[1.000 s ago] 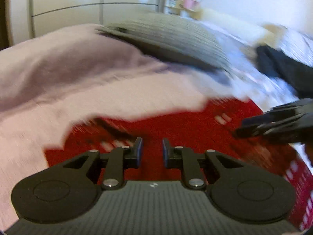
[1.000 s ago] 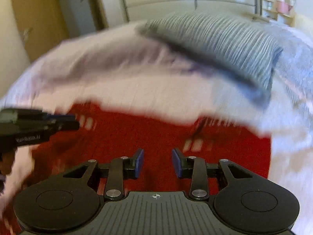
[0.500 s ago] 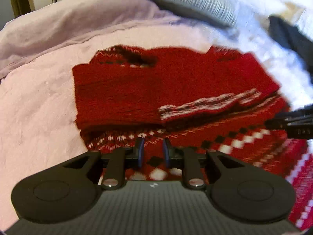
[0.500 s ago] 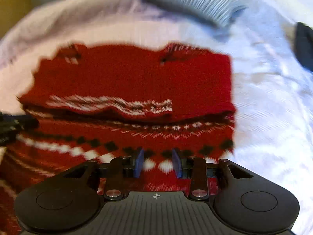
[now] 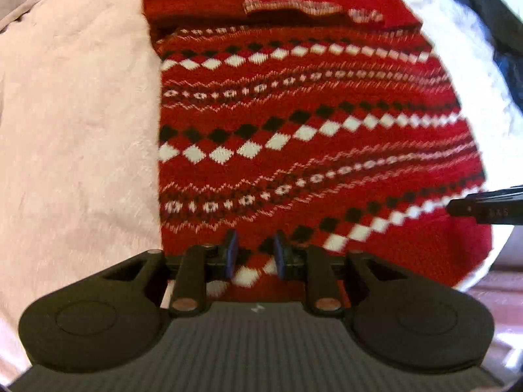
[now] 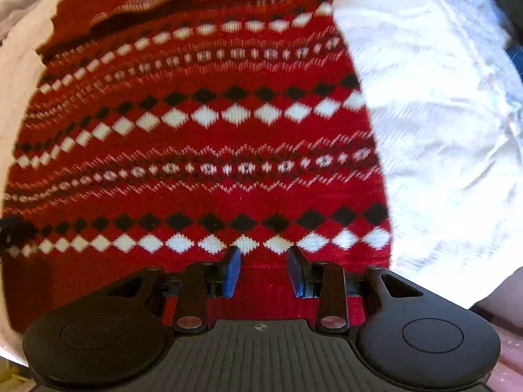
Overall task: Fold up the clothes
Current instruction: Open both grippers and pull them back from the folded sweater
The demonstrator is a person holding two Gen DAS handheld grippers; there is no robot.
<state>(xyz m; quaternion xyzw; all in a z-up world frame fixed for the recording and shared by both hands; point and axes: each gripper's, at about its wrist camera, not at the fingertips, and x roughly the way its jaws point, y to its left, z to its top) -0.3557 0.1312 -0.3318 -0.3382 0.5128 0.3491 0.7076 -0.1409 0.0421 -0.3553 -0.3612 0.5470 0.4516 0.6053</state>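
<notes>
Left wrist view: red knitted sweater with white and black diamond bands (image 5: 310, 137) spread flat on a bed, filling the middle of the picture, sleeves folded across its far plain-red part. Pale pink fleecy blanket (image 5: 78, 130) under and to the left of the knit, softly wrinkled. White bedding at the far right edge, with a dark garment (image 5: 490, 16) lying on it near the upper right corner. Left hand-held gripper (image 5: 253, 256) low over the near hem of the sweater, jaws parted by a narrow gap with patterned knit visible between them, nothing pinched. Tip of the right hand-held gripper (image 5: 483, 209) poking in from the right edge above the sweater's right side; jaw state not readable from here.

Right wrist view: same sweater (image 6: 202, 130) across the left and centre, right edge running straight down the frame. Crumpled white sheet (image 6: 441, 114) to the right, brightly lit, touching the knit's edge. Strip of pink blanket at the far left. Right hand-held gripper (image 6: 264, 269) above the plain red hem band, blue pads (image 6: 232, 271) spread apart, holding nothing.
</notes>
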